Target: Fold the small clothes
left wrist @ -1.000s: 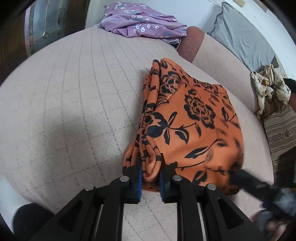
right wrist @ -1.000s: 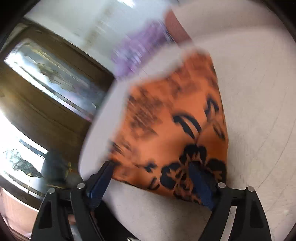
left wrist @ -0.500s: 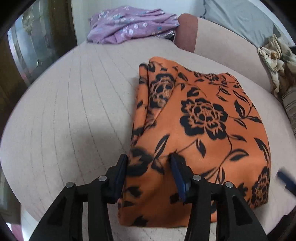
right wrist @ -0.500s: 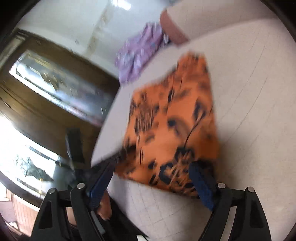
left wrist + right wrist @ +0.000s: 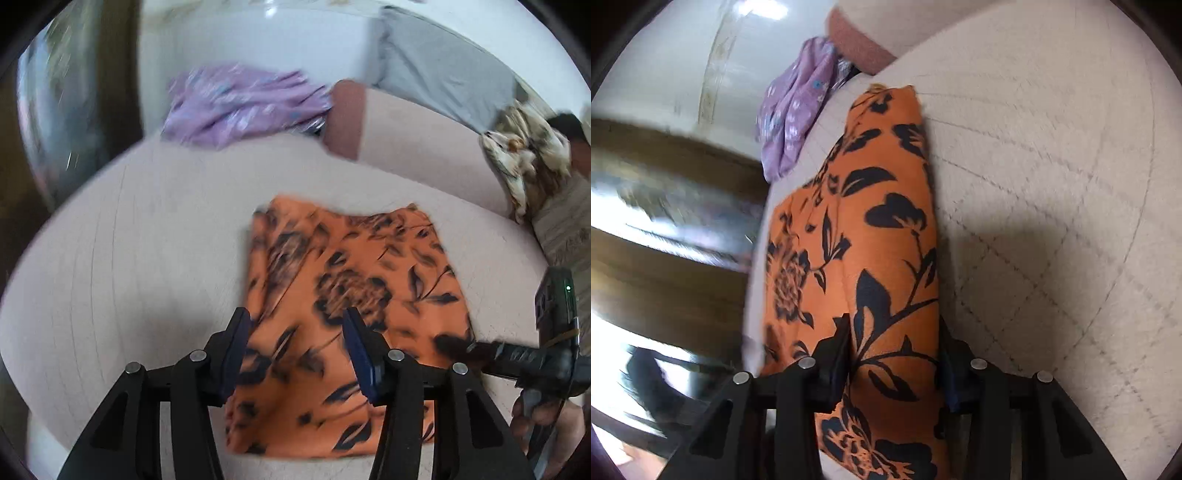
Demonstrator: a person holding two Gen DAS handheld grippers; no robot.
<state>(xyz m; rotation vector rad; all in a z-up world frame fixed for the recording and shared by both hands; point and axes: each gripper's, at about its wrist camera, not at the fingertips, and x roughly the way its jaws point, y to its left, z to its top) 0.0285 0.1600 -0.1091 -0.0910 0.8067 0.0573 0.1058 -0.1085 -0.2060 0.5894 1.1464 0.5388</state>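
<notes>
Two claws, left gripper (image 5: 295, 354) opening above orange cloth (image 5: 347, 295), right gripper (image 5: 894, 362) closing around it.

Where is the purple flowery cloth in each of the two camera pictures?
Left wrist view: the purple flowery cloth lies at the top, left of the middle, blurred, at the far edge of the beige cushion.
Right wrist view: it hangs at the upper left of the middle, off the cushion's far edge.
Shared landmark: the orange cloth with black flowers lies nearer the camera than the purple one in both.
</notes>
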